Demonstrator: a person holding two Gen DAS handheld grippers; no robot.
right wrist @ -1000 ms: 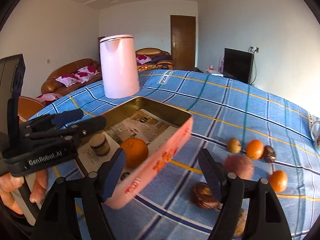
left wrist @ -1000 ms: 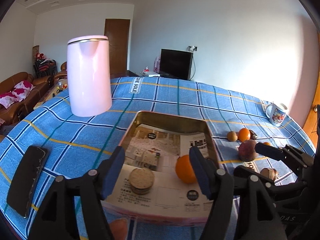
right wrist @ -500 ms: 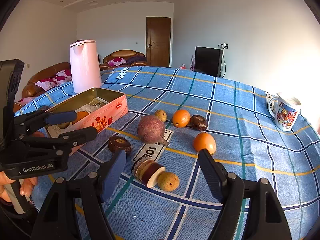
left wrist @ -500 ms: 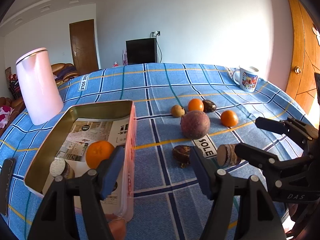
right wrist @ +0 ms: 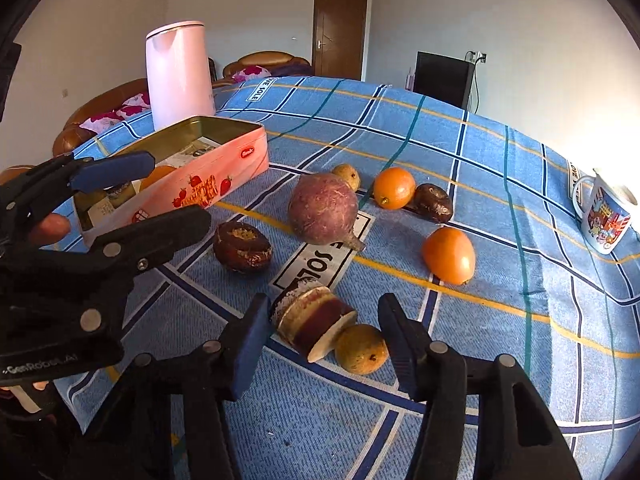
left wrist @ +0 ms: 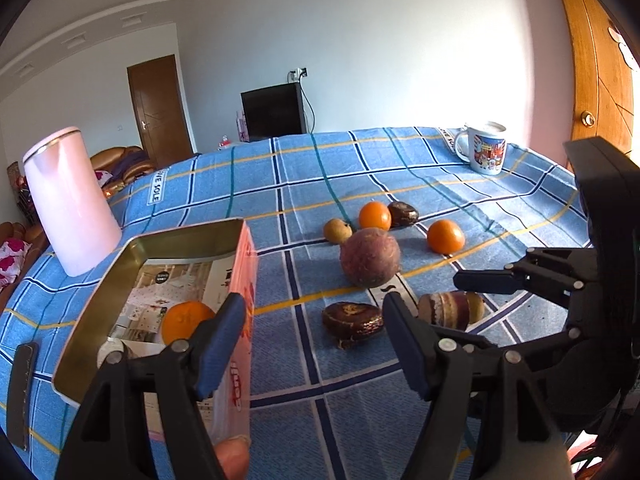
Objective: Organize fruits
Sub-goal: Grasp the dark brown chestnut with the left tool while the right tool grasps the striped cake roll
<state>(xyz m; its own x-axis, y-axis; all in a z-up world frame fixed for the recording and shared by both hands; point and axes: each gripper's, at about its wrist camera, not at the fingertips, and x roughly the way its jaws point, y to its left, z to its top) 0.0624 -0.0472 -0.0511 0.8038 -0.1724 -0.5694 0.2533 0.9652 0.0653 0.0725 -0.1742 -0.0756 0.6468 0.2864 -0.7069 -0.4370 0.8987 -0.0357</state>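
Both grippers were black plastic. The left gripper [left wrist: 316, 338] carried blue pads [left wrist: 218, 344] and silver rivets. White "GenRobot.AI" lettering marked its body.

Tablecloth [right wrist: 472, 168] looked like woven matt cloth, the tin [right wrist: 224, 128] had a shiny brass-coloured metal inside lined with printed paper, and the mug [right wrist: 604, 216] was glossy.

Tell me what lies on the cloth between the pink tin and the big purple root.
In the right wrist view, a dark brown fruit lies between the pink tin and the purple root; otherwise bare cloth.
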